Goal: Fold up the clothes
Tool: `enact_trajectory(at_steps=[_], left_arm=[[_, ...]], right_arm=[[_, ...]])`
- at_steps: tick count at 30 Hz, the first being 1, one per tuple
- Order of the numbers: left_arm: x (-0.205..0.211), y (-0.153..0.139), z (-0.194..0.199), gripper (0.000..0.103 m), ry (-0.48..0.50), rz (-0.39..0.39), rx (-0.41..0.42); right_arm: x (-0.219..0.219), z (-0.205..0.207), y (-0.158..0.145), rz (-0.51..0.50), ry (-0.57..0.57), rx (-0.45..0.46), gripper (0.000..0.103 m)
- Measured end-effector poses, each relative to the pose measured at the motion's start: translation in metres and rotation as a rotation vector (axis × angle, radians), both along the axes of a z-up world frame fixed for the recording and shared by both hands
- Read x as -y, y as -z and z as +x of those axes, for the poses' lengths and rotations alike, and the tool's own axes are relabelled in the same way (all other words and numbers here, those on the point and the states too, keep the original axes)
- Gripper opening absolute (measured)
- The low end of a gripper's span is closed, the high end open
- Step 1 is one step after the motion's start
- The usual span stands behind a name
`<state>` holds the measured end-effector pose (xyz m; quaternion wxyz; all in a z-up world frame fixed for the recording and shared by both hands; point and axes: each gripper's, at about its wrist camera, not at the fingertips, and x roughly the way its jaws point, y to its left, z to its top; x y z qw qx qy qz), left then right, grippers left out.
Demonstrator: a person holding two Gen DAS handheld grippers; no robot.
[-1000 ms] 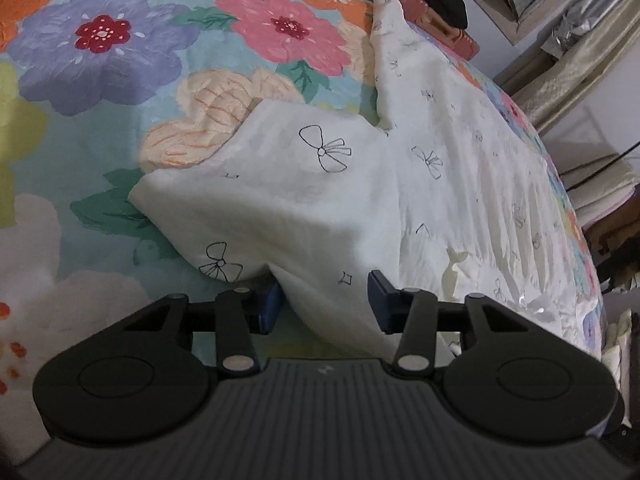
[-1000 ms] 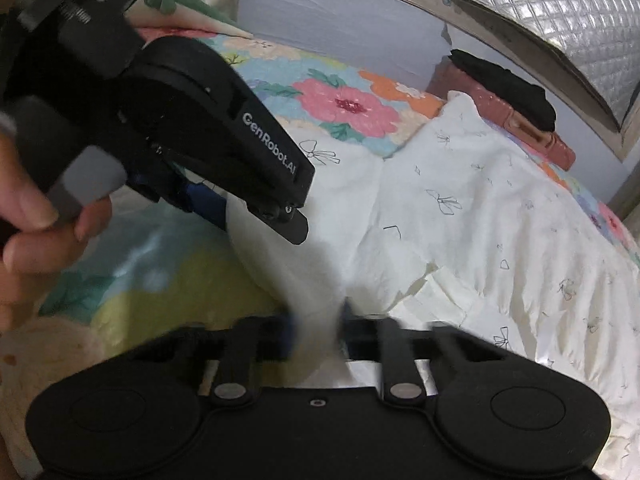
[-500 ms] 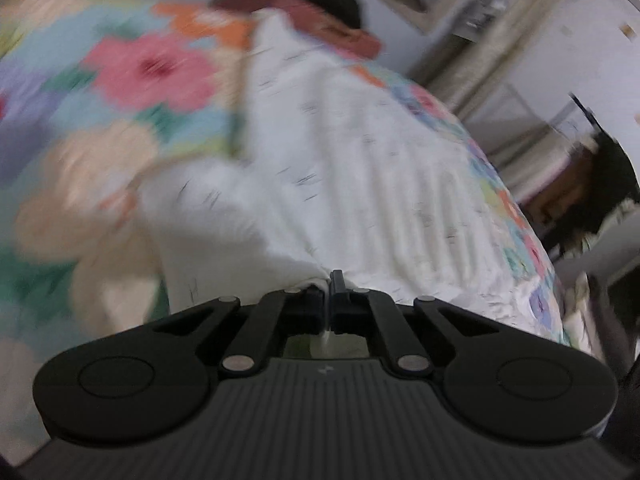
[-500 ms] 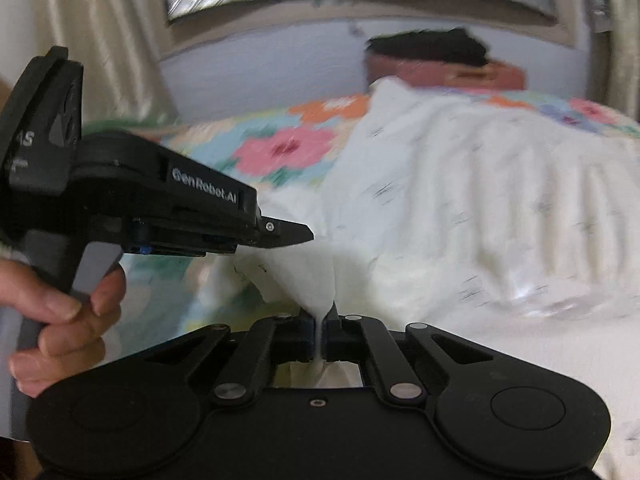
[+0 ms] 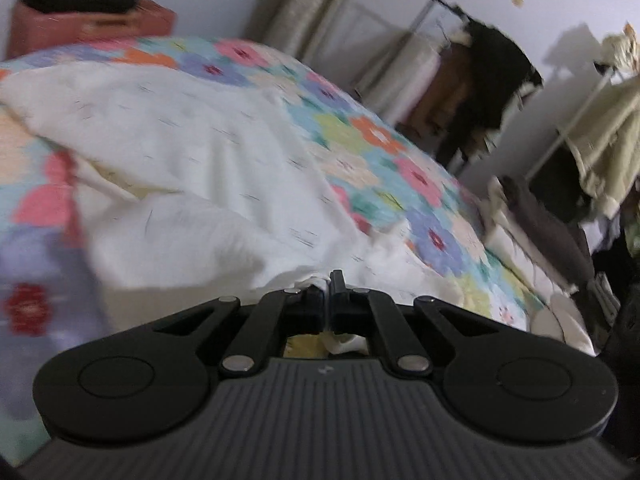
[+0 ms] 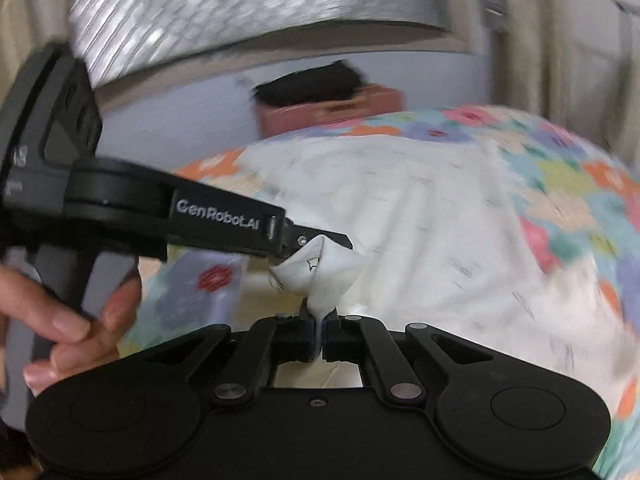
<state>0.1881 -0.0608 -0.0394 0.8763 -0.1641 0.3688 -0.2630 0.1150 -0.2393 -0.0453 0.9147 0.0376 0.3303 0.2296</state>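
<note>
Both tools [image 5: 329, 288] [image 6: 318, 326] clamped on white garment [image 5: 192, 152] corner, floral bed [image 5: 400, 168] beyond

Floral bedspread [image 5: 400, 168], pink box [image 5: 92, 28].

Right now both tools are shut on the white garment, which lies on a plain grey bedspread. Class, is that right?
Not quite. Both tools are shut on the garment, but the bedspread is floral and multicoloured, as the left wrist view shows.

I'm working in a home bedroom: a bed [image 5: 392, 160] under a flowered sheet, curtains [image 5: 304, 12] at the back wall, and clothes hanging on a rack [image 5: 492, 80] beside it.
</note>
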Motion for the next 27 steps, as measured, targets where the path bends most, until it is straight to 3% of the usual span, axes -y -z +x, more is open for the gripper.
enact_trajectory(at_steps=[2, 5, 8, 12, 15, 22, 27], left_arm=[[0.022, 0.005, 0.008, 0.002, 0.035, 0.052, 0.001], [0.042, 0.006, 0.008, 0.004, 0.058, 0.109, 0.025], [0.035, 0.005, -0.002, 0.005, 0.051, 0.086, 0.031], [0.017, 0.015, -0.023, 0.018, 0.014, 0.087, 0.017], [0.009, 0.029, -0.033, 0.019, 0.002, 0.108, -0.024], [0.015, 0.036, -0.043, 0.019, 0.031, 0.143, -0.028], [0.02, 0.041, -0.05, 0.037, 0.052, 0.168, -0.031]], right_arm=[[0.022, 0.006, 0.01, 0.064, 0.028, -0.044, 0.003], [0.049, 0.014, 0.013, 0.092, 0.079, -0.039, 0.003], [0.061, 0.02, 0.017, 0.077, 0.136, -0.039, 0.003], [0.07, 0.029, 0.021, 0.038, 0.195, -0.05, 0.003], [0.07, 0.023, 0.024, -0.014, 0.208, -0.067, 0.003], [0.084, 0.021, 0.025, 0.004, 0.266, -0.112, 0.003], [0.097, 0.017, 0.023, 0.027, 0.304, -0.135, 0.003]])
